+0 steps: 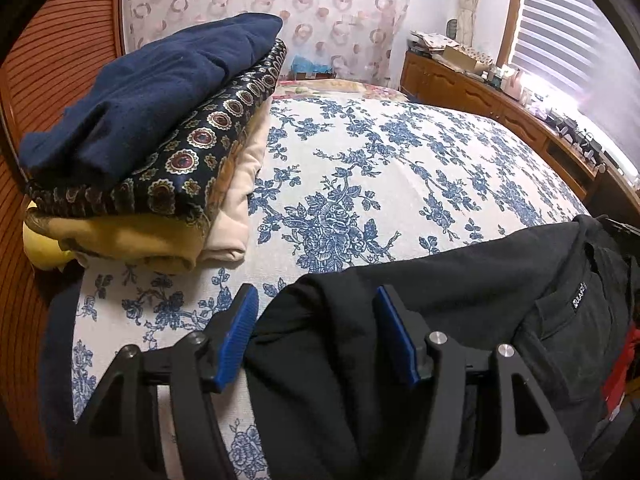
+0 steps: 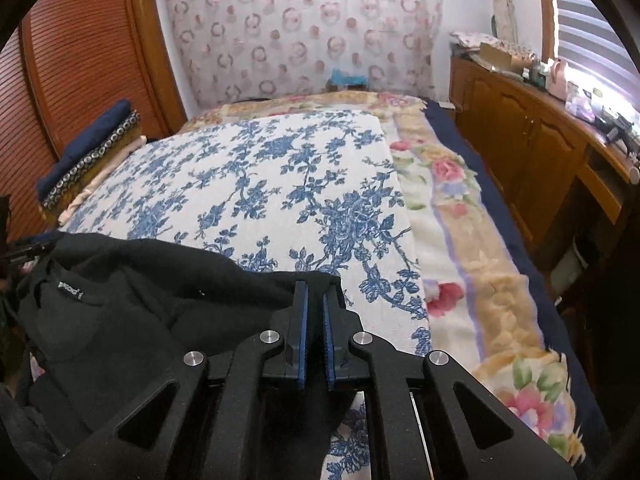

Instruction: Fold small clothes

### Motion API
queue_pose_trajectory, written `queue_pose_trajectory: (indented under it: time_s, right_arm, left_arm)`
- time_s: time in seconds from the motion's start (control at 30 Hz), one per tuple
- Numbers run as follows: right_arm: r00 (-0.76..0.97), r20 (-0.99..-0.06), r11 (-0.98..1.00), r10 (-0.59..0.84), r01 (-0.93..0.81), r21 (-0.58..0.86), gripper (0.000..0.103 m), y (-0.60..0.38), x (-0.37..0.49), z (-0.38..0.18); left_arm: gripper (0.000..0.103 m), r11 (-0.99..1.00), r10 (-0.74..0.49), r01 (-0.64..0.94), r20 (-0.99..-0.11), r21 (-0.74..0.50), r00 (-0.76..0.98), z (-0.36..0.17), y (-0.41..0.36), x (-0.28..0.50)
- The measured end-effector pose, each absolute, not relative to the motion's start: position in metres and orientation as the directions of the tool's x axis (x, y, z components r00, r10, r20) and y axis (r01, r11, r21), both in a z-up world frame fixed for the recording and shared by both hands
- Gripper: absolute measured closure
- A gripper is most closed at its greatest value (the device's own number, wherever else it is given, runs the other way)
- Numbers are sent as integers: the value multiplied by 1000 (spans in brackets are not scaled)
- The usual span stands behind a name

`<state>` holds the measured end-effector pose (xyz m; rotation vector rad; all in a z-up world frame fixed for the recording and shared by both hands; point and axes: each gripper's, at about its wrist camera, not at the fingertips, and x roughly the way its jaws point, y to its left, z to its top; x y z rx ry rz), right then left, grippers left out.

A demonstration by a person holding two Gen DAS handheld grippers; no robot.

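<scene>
A black garment (image 1: 460, 280) with a small white label lies crumpled at the near edge of the blue-flowered bedspread (image 1: 380, 160). My left gripper (image 1: 315, 294) stands open, its blue pads (image 1: 240, 328) wide apart. A bunch of the black cloth lies between them, with no visible pinch. In the right wrist view the same black garment (image 2: 120, 300) spreads to the left. My right gripper (image 2: 315, 288) is shut on its right corner, and the black fabric pokes out at the fingertips.
A stack of folded clothes (image 1: 152, 120), navy on top and patterned and cream below, sits at the bed's far left (image 2: 88, 164). A pink-flowered blanket (image 2: 480, 260) covers the bed's right side. A wooden cabinet (image 2: 520, 140) with clutter lines the right wall. A louvred door (image 2: 80, 60) stands on the left.
</scene>
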<state>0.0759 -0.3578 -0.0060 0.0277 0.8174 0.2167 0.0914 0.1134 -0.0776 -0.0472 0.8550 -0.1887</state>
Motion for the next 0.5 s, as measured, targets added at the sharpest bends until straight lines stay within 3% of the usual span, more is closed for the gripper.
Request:
queue_pose_trajectory:
  time_s: [0.1, 0.2, 0.33, 0.5]
  right_arm:
    - [676, -711, 979, 194, -177, 100, 99, -358, 74, -3]
    - [689, -703, 983, 173, -166, 79, 79, -357, 72, 0]
    - [665, -721, 979, 195, -174, 105, 61, -360, 77, -5]
    - [655, -726, 977, 210, -170, 129, 49, -359, 83, -10]
  left_arm:
    - [42, 982, -188, 147, -744, -121, 641, -77, 114, 92]
    - [42, 982, -187, 147, -744, -119, 642, -78, 114, 92]
    - [42, 982, -187, 148, -743, -119, 642, -78, 114, 93]
    - [42, 982, -187, 148, -743, -119, 642, -78, 114, 92]
